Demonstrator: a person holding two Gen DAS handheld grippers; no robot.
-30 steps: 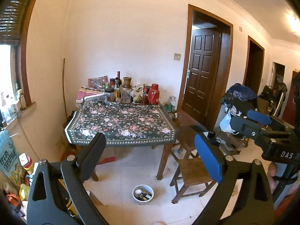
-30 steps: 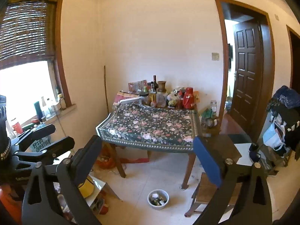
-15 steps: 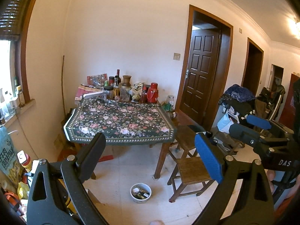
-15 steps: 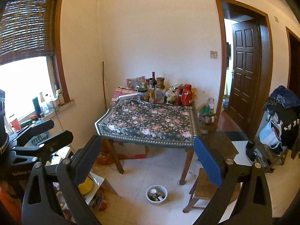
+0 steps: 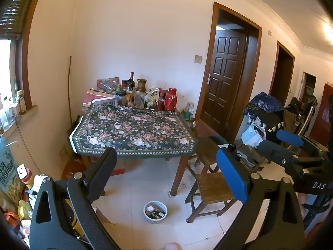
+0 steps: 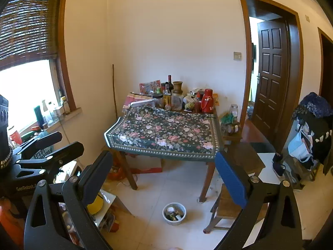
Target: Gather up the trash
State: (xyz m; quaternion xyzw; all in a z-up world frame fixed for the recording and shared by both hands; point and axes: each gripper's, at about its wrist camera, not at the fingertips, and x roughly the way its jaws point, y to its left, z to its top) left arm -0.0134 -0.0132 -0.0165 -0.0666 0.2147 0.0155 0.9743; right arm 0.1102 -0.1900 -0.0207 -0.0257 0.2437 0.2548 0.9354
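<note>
Low centre on pale tiles sits the white bowl (image 5: 155,211) of trash, beyond it wooden stools (image 5: 210,189) and the floral-clothed table (image 5: 133,131), while left gripper (image 5: 166,175) and right gripper (image 6: 164,173) hover wide-jawed, empty.

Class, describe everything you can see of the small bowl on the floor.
The bowl is small, round and pale grey-white, possibly plastic or enamel. It stands upright on the light tiled floor, in front of the table near its front right leg and just left of the wooden stool. It holds a jumble of small dark and light bits, one white and round; what they are cannot be told. Nothing but the floor touches it, and both grippers are well clear.
</note>
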